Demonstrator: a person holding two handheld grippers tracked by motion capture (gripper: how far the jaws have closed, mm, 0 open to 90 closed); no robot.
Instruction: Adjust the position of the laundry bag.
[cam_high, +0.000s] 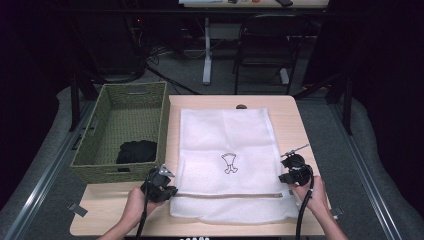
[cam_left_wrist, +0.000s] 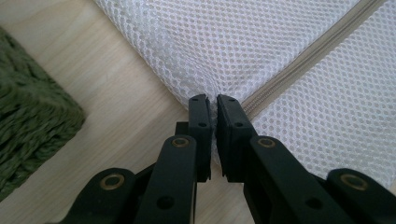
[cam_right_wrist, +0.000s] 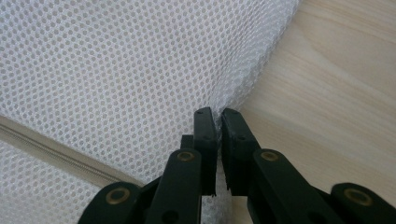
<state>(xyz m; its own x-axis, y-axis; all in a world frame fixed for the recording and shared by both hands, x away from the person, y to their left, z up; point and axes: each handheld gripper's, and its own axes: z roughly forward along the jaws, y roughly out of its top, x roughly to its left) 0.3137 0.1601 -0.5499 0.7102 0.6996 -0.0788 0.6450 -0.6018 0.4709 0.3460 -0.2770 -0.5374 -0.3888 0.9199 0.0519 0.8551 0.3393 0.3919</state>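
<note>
Here the left gripper (cam_high: 165, 186) pinched the left edge of the white mesh bag (cam_high: 225, 145) beside its zipper (cam_left_wrist: 299, 70). The right gripper (cam_high: 291, 172) pinched the bag's right edge, near the desk's (cam_high: 295, 125) front right corner.

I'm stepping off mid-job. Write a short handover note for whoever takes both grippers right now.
Left gripper: shut on the left edge of the white mesh laundry bag, close to its zipper.
Right gripper: shut on the bag's right edge.
Bag lies flat on the wooden table, zipper line running across near the person's side.
Green woven basket stands left of the bag, with a black garment inside.
Done: both edges gripped.
Left: probably open the bag and load the garment, which has not been touched.
</note>
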